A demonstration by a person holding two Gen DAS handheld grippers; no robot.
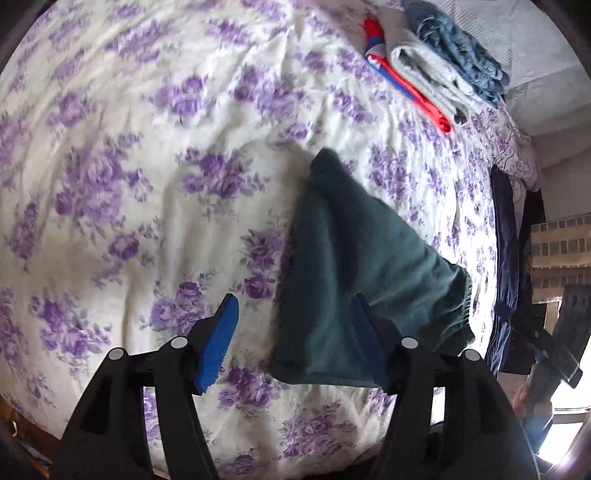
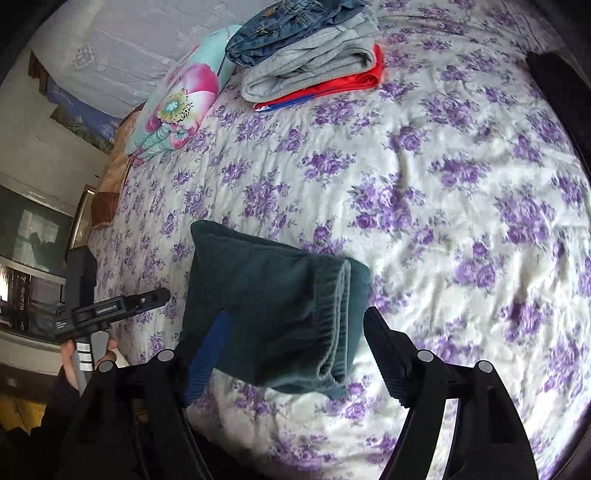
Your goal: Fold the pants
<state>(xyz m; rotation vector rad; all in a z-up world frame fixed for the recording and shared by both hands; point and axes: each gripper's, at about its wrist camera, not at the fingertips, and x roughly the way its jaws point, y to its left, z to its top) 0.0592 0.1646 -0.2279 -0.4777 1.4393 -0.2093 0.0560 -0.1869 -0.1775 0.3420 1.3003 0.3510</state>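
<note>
- Pants [image 1: 354, 266]: dark green fleece, folded compact, lying on the bed [image 1: 147, 147] near its edge.
- Handling: likely soft, light, floppy; grip the stacked cuff edges.
- Left gripper [image 1: 295, 325], right gripper [image 2: 295, 332]: both spread, holding nothing.

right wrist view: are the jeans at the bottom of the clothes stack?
No, the jeans lie on top, over the grey garment and the red one.

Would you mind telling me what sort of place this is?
Most likely a home bedroom: a bed with a purple floral bedspread, a flowered pillow at its edge, and a stack of folded clothes.
</note>
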